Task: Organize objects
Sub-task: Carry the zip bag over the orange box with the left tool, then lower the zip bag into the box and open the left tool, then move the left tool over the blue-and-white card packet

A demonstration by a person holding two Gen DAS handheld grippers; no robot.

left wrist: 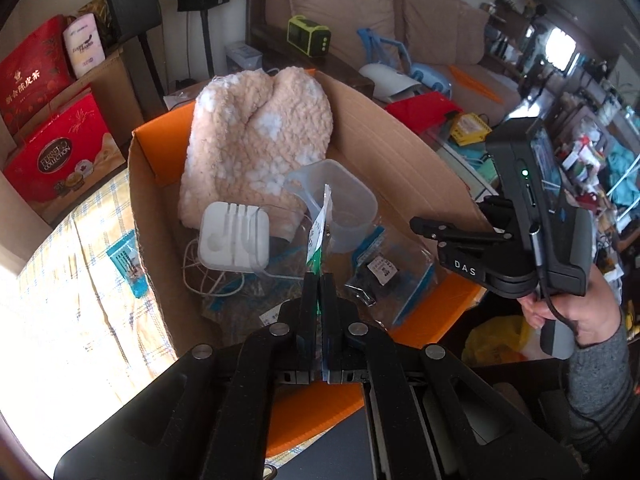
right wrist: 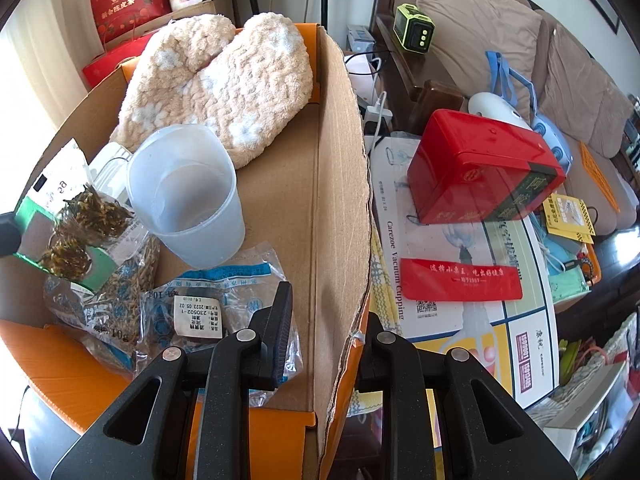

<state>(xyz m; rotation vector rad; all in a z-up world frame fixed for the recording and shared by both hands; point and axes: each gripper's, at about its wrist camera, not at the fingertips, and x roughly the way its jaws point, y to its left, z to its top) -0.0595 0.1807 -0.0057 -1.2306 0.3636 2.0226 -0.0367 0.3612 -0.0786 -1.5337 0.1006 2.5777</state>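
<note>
Bright daylight from left; blown-out glare, fisheye-warped edges.

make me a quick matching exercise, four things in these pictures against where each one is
Things:
1. fluffy slippers
2. clear plastic cup
3. green-edged packet
4. red tin

Places:
A. clamped between the left gripper fingers
B. outside the cardboard box, on printed cartons
C. at the box's far end
D. mid-box, lying on its side

Pairs: 1-C, 2-D, 3-A, 4-B
</note>
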